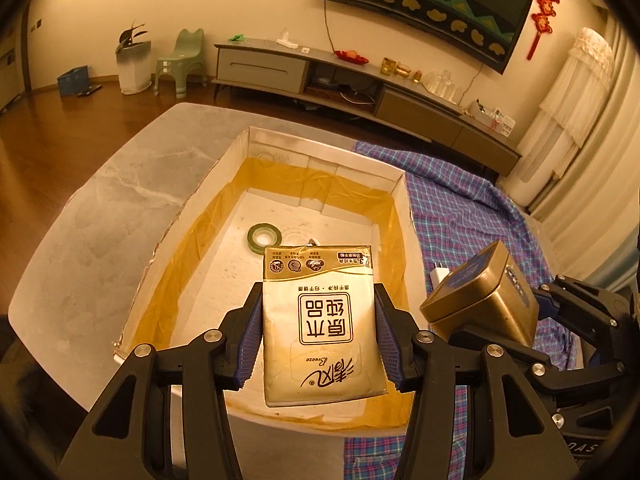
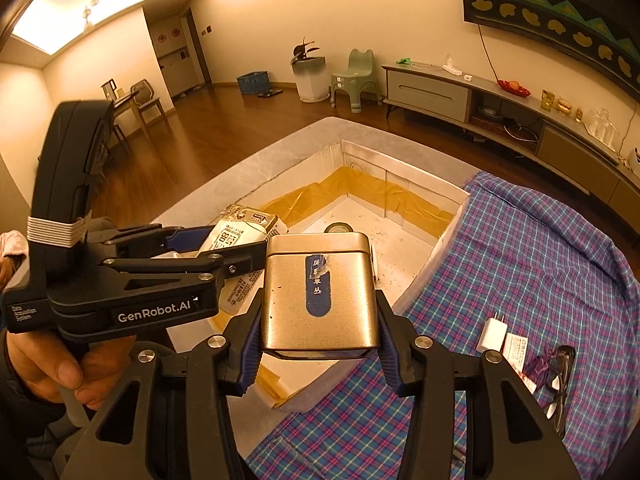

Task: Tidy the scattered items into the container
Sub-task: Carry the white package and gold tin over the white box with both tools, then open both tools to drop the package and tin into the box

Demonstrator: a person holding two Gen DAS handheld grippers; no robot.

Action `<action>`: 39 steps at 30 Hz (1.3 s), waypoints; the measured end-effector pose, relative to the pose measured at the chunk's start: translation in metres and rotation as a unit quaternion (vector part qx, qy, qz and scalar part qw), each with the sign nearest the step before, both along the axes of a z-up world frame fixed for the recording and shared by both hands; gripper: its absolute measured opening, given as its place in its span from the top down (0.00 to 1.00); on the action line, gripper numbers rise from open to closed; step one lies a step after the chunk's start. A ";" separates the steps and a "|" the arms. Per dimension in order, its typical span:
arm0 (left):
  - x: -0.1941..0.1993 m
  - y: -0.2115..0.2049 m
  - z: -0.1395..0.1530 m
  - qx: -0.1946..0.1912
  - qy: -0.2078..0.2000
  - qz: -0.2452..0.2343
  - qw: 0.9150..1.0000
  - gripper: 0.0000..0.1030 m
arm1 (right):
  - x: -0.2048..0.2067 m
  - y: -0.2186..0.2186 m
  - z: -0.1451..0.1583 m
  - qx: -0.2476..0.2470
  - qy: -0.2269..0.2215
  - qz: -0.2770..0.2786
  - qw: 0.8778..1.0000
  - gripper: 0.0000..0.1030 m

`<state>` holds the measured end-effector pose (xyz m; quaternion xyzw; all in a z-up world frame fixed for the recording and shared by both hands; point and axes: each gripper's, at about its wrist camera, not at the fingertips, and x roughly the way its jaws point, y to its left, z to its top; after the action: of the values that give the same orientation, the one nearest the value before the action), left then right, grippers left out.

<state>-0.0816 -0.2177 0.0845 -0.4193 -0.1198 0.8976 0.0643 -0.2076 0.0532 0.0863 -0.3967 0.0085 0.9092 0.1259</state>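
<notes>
The left tongs pinched a tissue pack above the box, and the right tongs pinched a gold tin. Both seemed ready for release into the box, beside the tape roll.

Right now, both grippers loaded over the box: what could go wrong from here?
1. The left gripper holds the tissue pack only by its soft sides; it may slip out crooked.
2. The right gripper holds the gold tin over the box's near wall; released here, it might clip the rim.
3. Both grippers sit close together; they could collide, or the tin could land on the tape roll.
</notes>
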 end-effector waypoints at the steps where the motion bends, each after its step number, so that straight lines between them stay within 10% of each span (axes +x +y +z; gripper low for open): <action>1: -0.004 -0.001 -0.002 -0.001 -0.004 0.000 1.000 0.48 | -0.004 0.001 -0.001 0.002 -0.003 -0.001 1.000 0.51; 20: -0.059 -0.024 -0.046 0.011 -0.109 0.008 0.994 0.48 | -0.081 0.024 -0.041 0.012 -0.096 -0.008 0.995 0.51; 39: -0.103 -0.011 -0.096 -0.079 -0.237 -0.047 0.967 0.48 | -0.128 0.044 -0.105 -0.024 -0.247 0.006 0.969 0.51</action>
<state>-0.1848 -0.2291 -0.0112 -0.6292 -0.0403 0.7751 0.0423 -0.3358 0.0972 -0.0183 -0.6120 -0.0032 0.7833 0.1091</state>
